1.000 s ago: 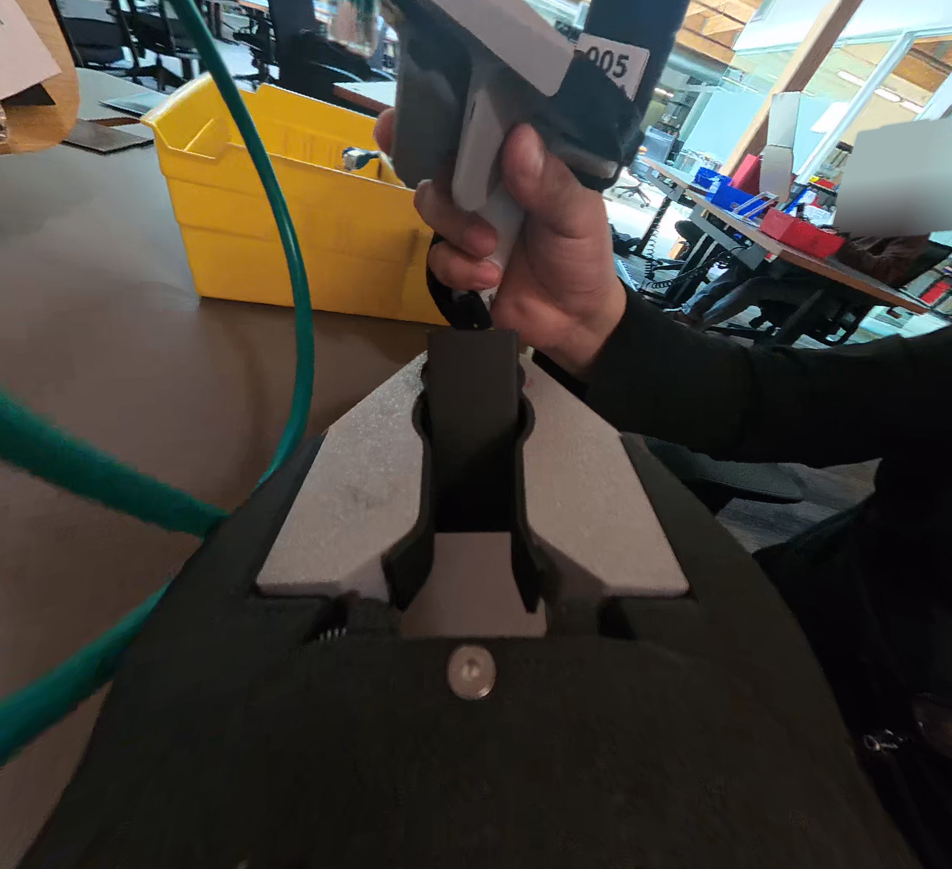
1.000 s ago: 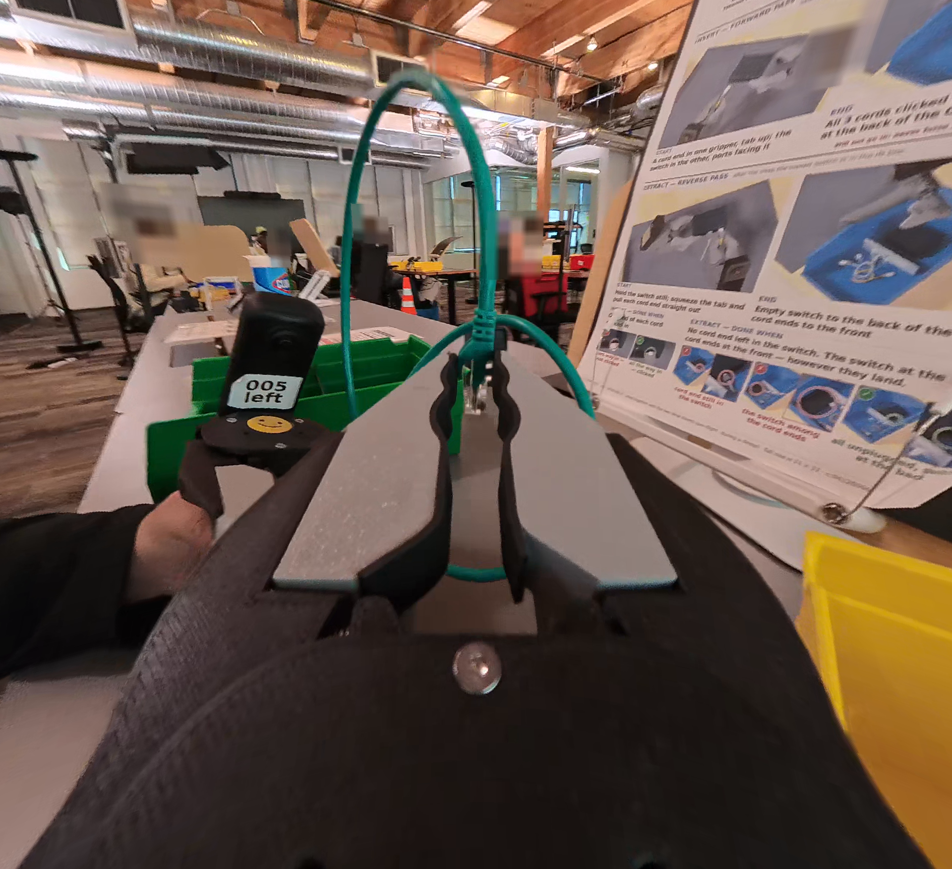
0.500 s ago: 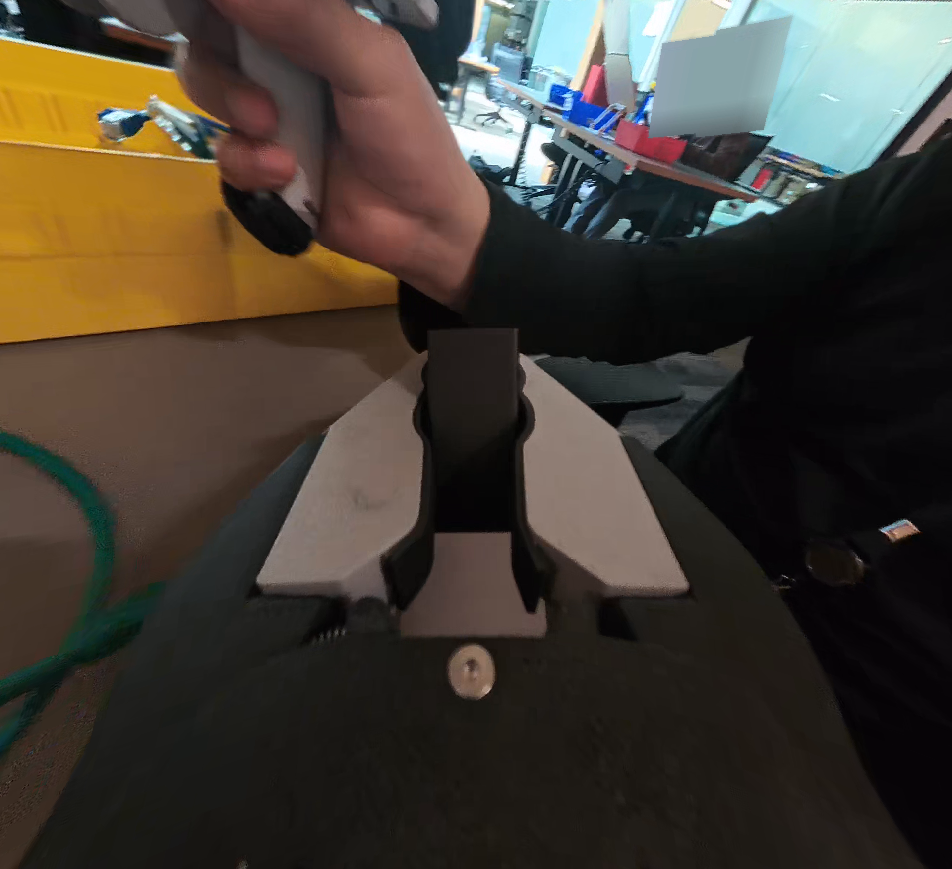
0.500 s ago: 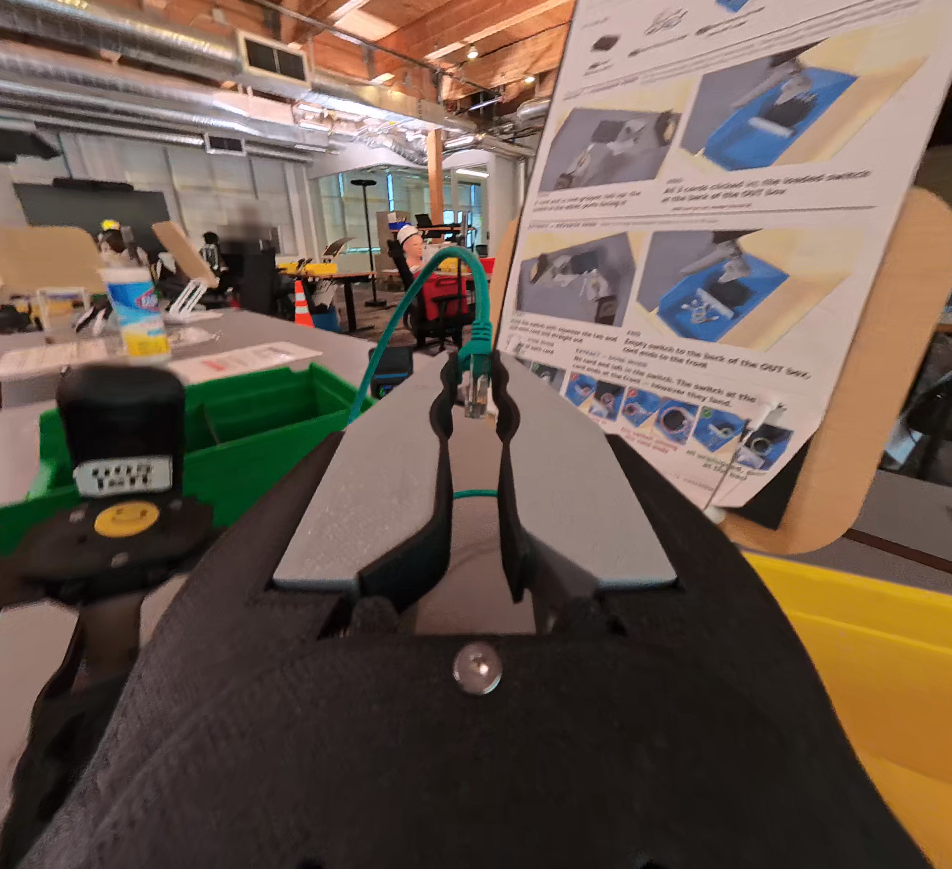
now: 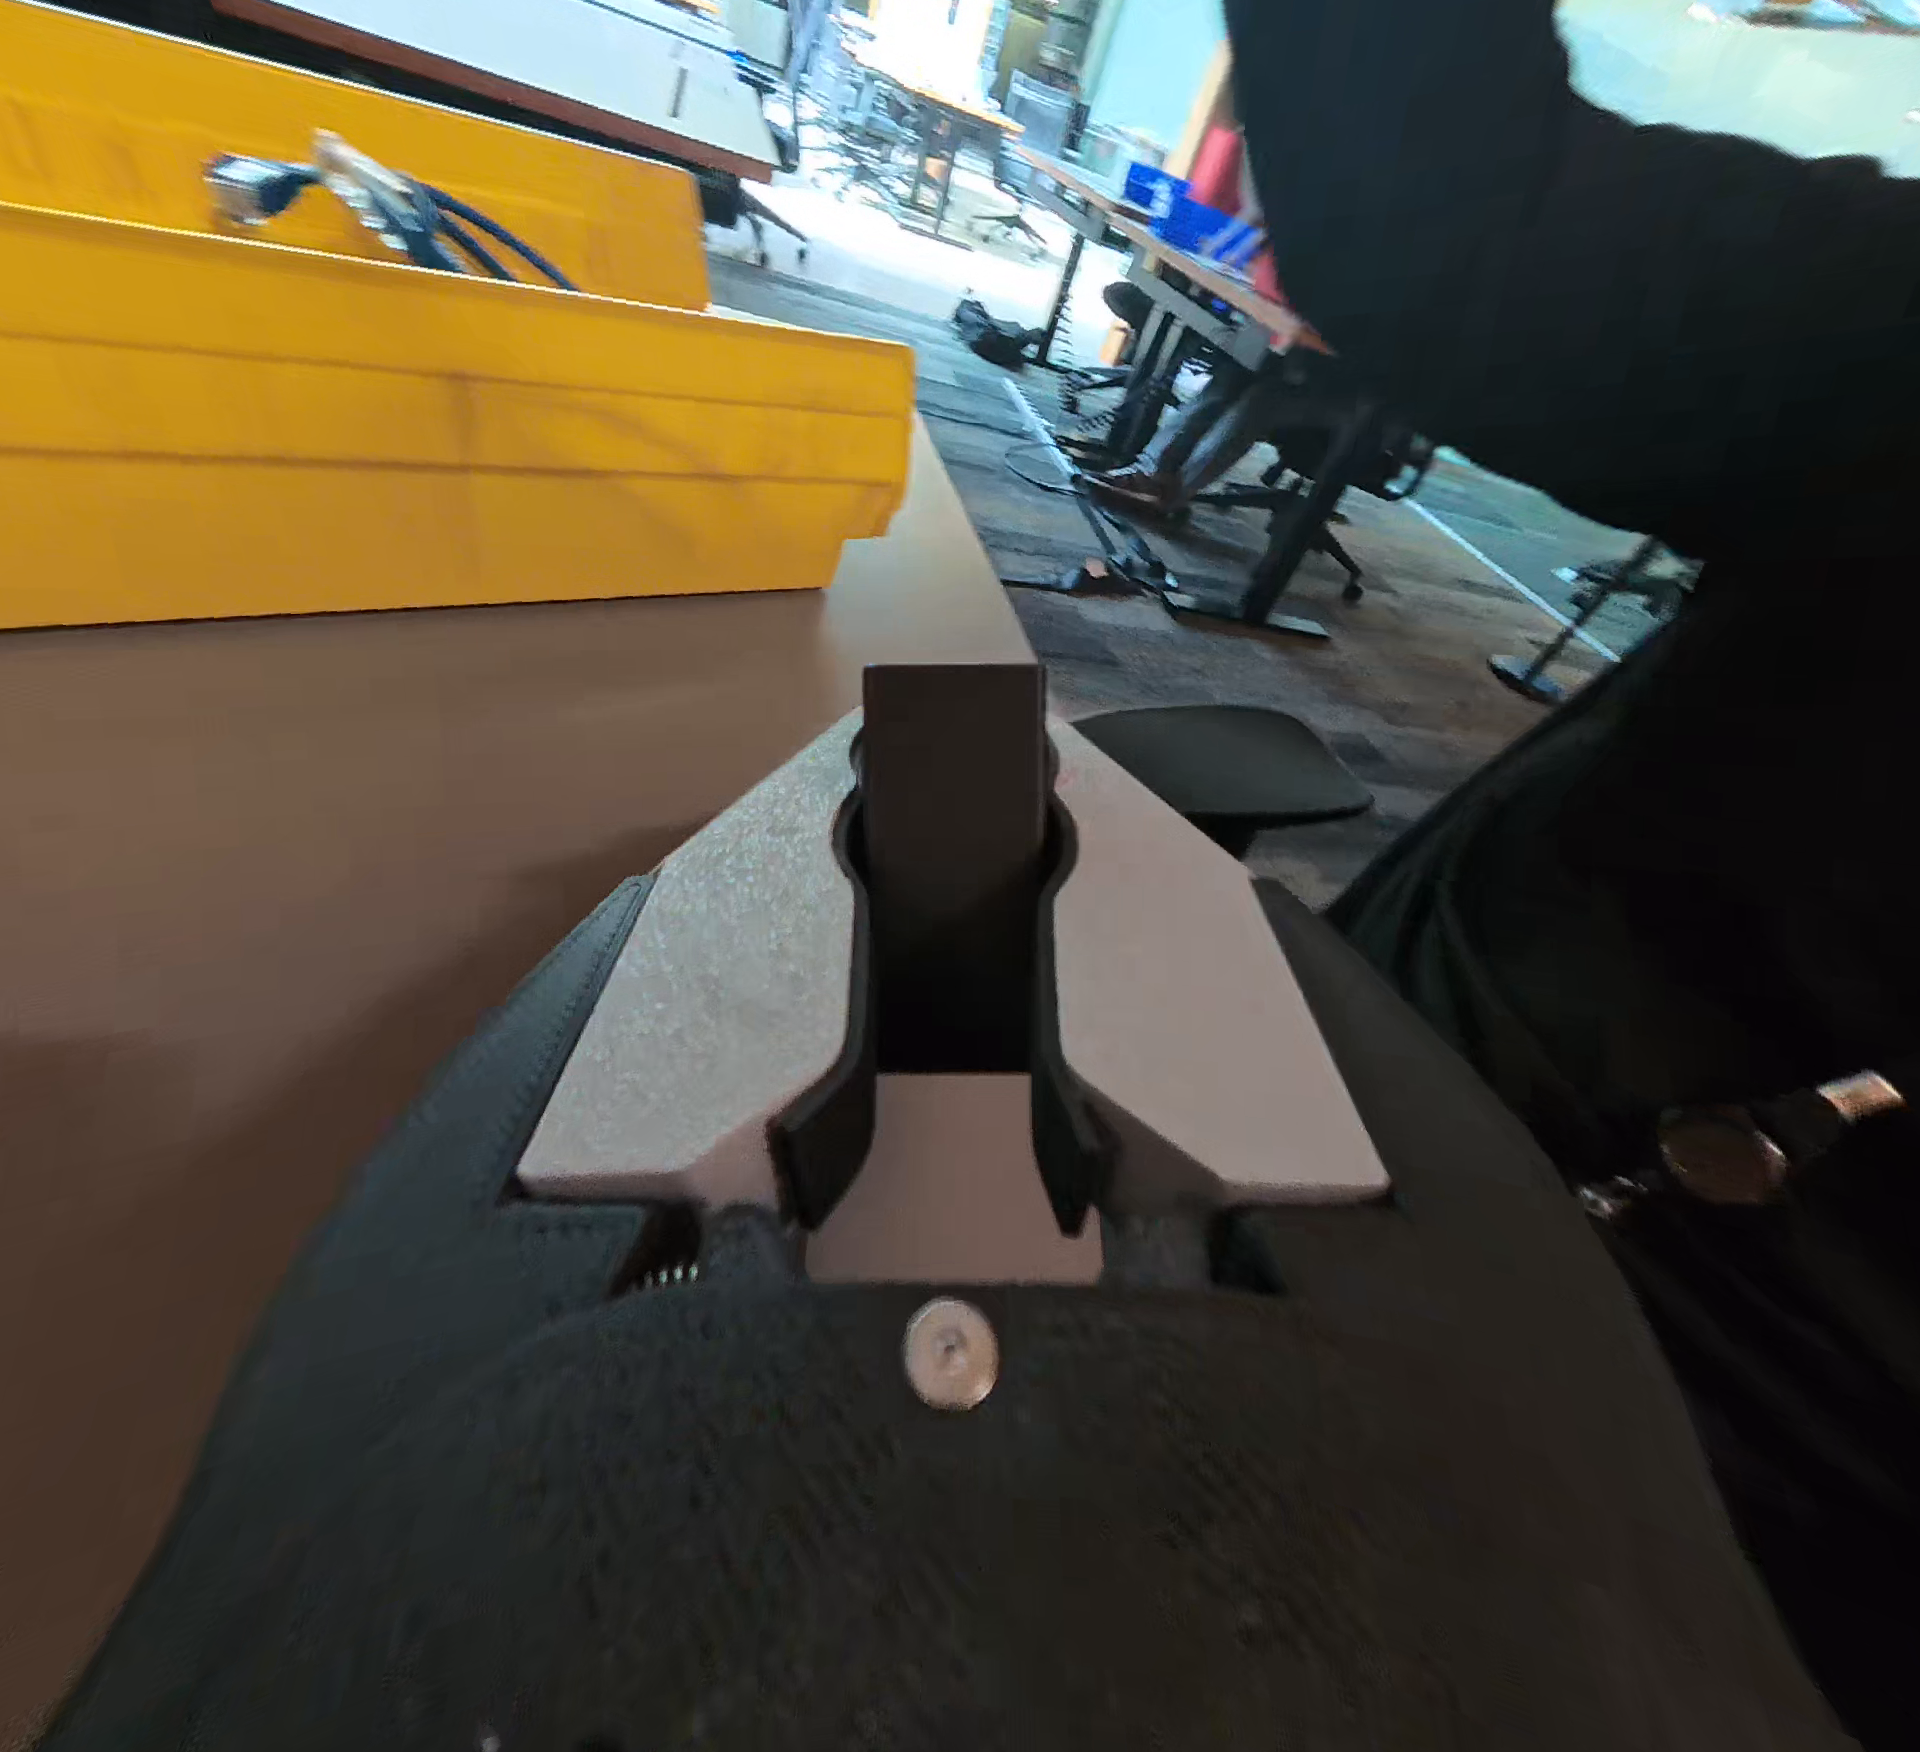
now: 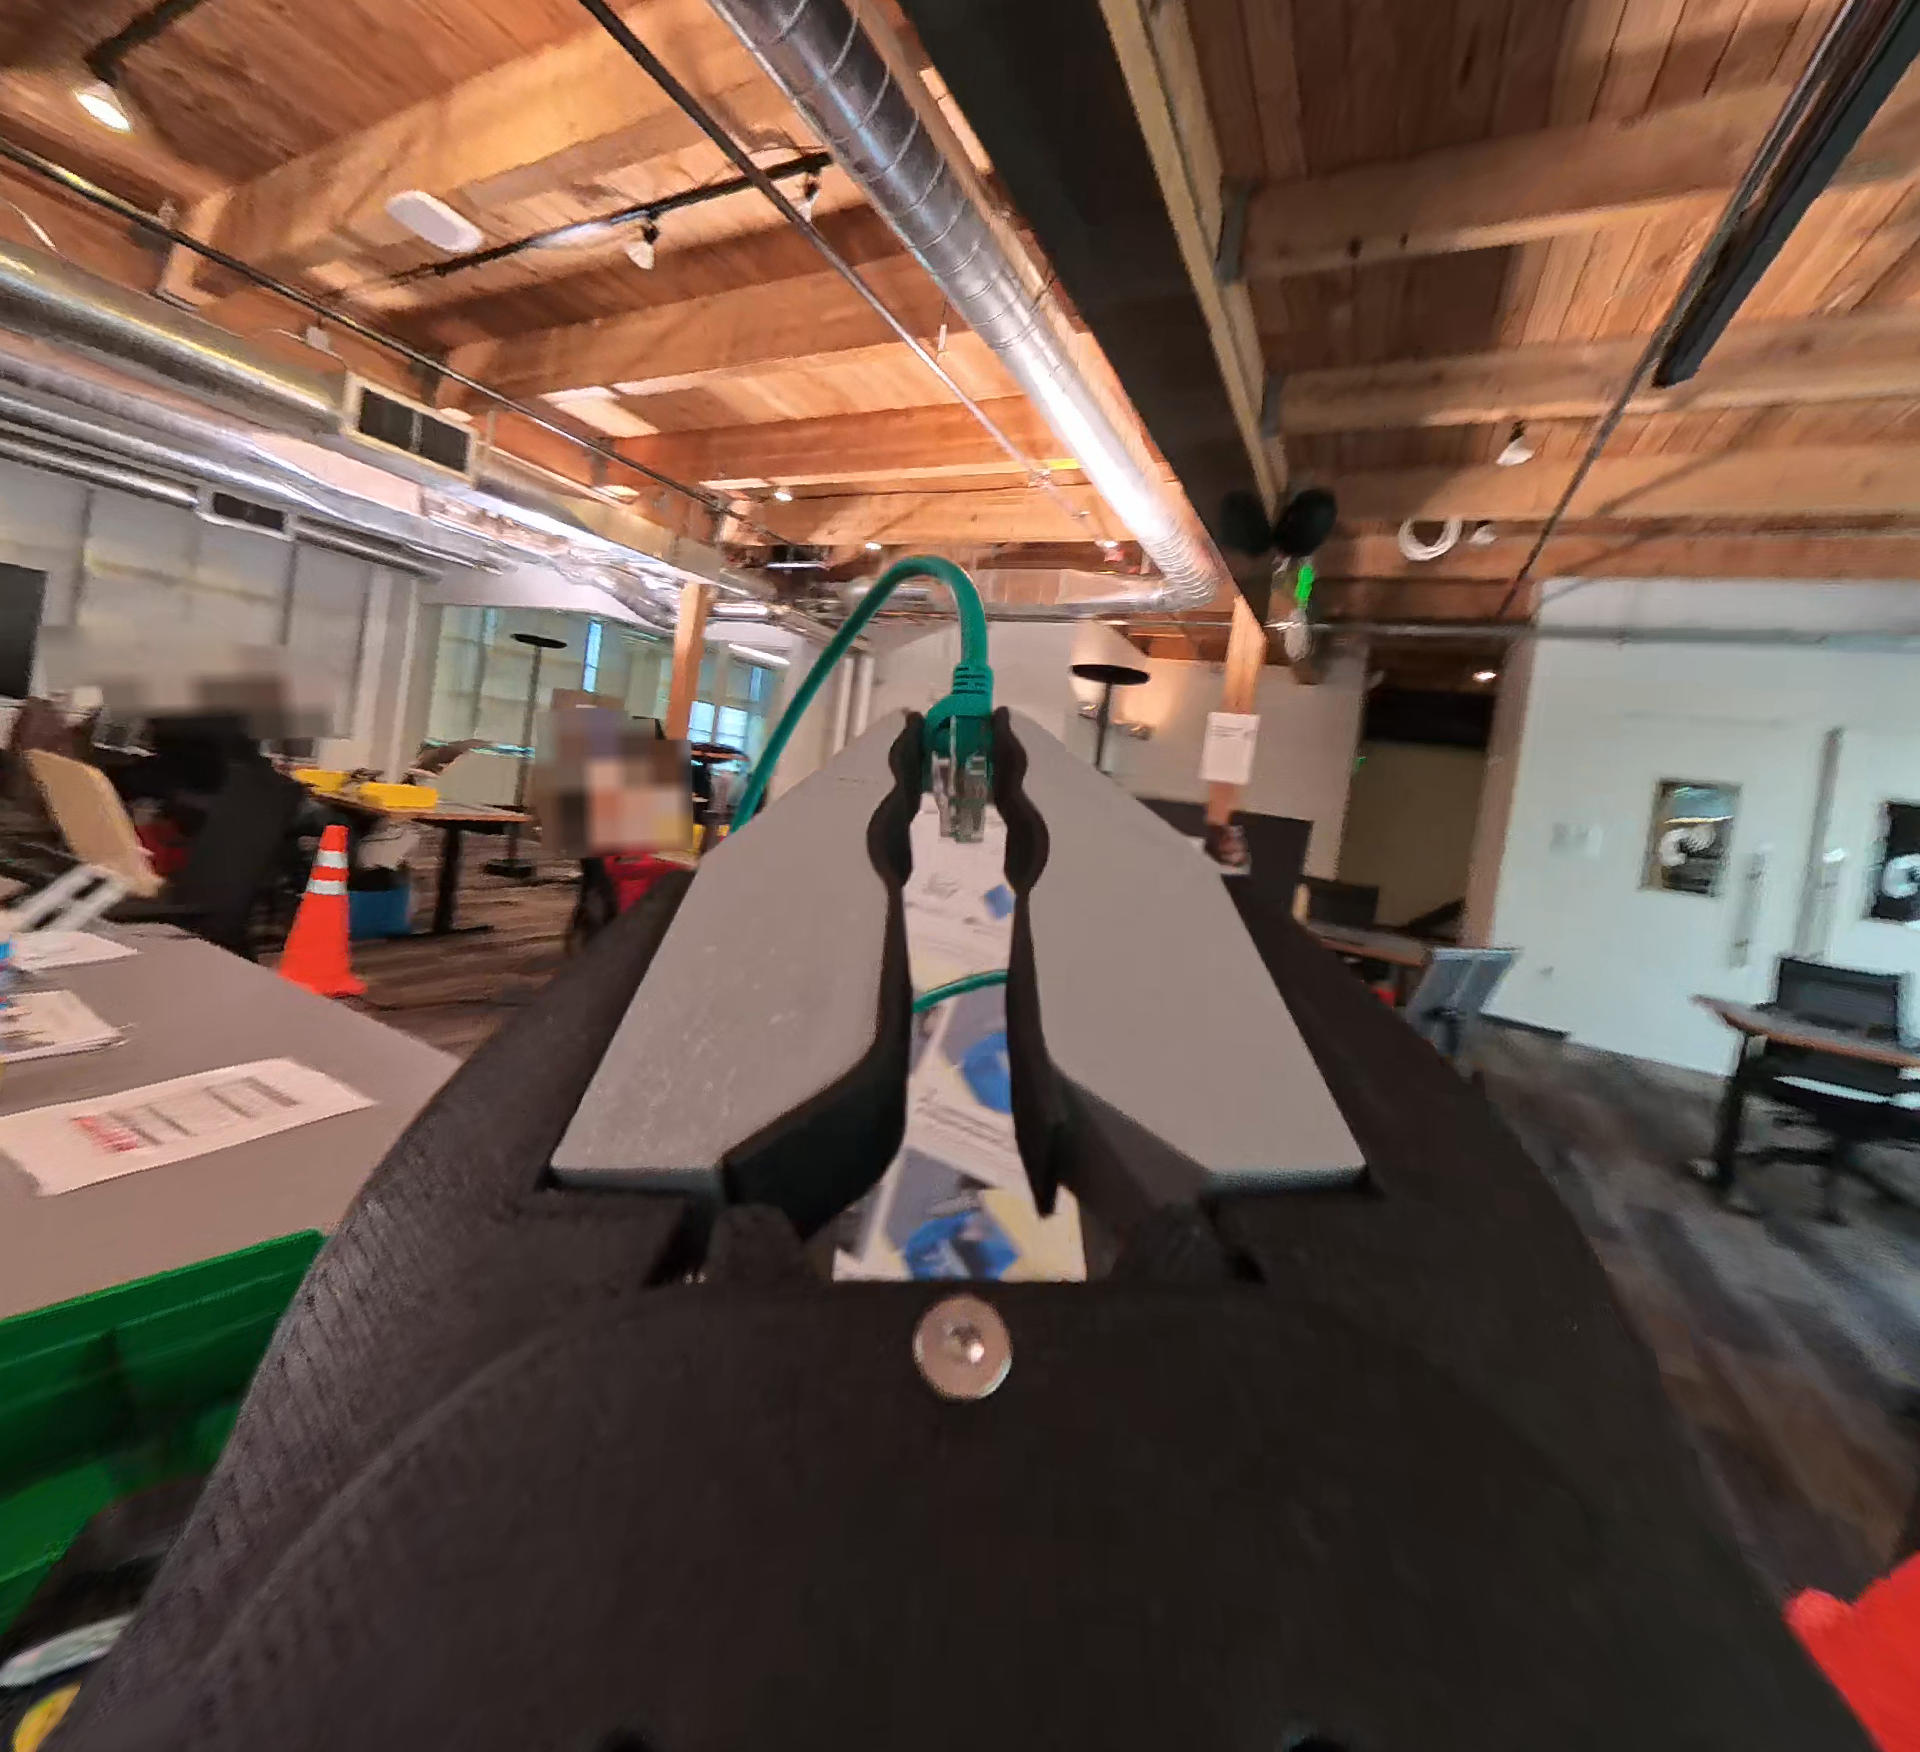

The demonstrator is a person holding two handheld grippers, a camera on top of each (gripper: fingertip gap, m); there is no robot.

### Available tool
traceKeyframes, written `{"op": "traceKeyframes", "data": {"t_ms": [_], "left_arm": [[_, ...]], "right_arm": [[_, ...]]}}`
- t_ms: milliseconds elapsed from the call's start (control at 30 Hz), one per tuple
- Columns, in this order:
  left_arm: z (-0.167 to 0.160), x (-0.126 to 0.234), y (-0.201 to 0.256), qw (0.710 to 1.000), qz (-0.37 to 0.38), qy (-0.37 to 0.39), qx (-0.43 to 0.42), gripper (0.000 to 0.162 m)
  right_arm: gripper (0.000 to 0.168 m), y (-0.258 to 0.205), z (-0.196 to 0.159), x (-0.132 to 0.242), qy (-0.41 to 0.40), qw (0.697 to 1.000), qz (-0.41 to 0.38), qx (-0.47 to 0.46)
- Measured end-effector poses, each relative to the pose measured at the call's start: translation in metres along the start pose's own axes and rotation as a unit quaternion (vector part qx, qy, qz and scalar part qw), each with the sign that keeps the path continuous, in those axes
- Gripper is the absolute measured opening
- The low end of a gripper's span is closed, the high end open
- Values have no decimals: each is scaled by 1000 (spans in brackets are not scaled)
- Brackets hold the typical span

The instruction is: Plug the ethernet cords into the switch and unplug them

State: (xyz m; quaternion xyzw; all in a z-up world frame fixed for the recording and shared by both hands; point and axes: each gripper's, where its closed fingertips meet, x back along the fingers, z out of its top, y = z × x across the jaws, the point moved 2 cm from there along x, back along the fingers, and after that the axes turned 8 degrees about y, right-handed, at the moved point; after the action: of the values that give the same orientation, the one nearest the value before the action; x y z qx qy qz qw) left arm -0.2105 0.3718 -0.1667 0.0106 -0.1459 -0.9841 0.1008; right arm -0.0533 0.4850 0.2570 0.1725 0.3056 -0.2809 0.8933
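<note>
My left gripper [image 5: 951, 752] is shut on a black box-shaped switch [image 5: 951, 871] that sticks out between its fingers, low over the brown table [image 5: 312, 819]. My right gripper [image 6: 961, 762] is shut on the clear plug [image 6: 964, 793] of a green ethernet cord [image 6: 831, 663], held high and tilted up toward the ceiling. The cord arches up from the plug and drops away to the left. Blue cords with clear plugs [image 5: 416, 216] lie in a yellow bin [image 5: 416, 455]. The switch's ports are hidden.
The yellow bin stands on the table to the left of the left gripper, near the table's right edge. The person's black sleeve [image 5: 1558, 248] crosses above on the right. A green bin [image 6: 135, 1370] and printed sheets [image 6: 177, 1120] sit lower left in the right wrist view.
My right gripper has risen and tilted up with the green plug, leaving the left wrist view. The left view has swung right; the green cord no longer shows there.
</note>
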Motion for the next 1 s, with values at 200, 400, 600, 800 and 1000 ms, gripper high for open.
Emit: {"op": "traceKeyframes", "data": {"t_ms": [200, 400, 600, 800, 1000], "left_arm": [[10, 14, -26, 996, 73, 40, 18, 25], [13, 21, -34, 993, 94, 60, 33, 26], [15, 23, -36, 993, 95, 66, 34, 25], [15, 24, -37, 992, 93, 68, 40, 25], [16, 25, -37, 992, 94, 72, 43, 25]], "right_arm": [[10, 37, 71, 27, -69, 992, -25, 106], [9, 61, 66, 49, -148, 979, -42, 137], [9, 71, 28, 62, -242, 957, -25, 160], [9, 77, 12, 65, -252, 959, -19, 126], [9, 70, -24, 76, -305, 945, 15, 115]]}}
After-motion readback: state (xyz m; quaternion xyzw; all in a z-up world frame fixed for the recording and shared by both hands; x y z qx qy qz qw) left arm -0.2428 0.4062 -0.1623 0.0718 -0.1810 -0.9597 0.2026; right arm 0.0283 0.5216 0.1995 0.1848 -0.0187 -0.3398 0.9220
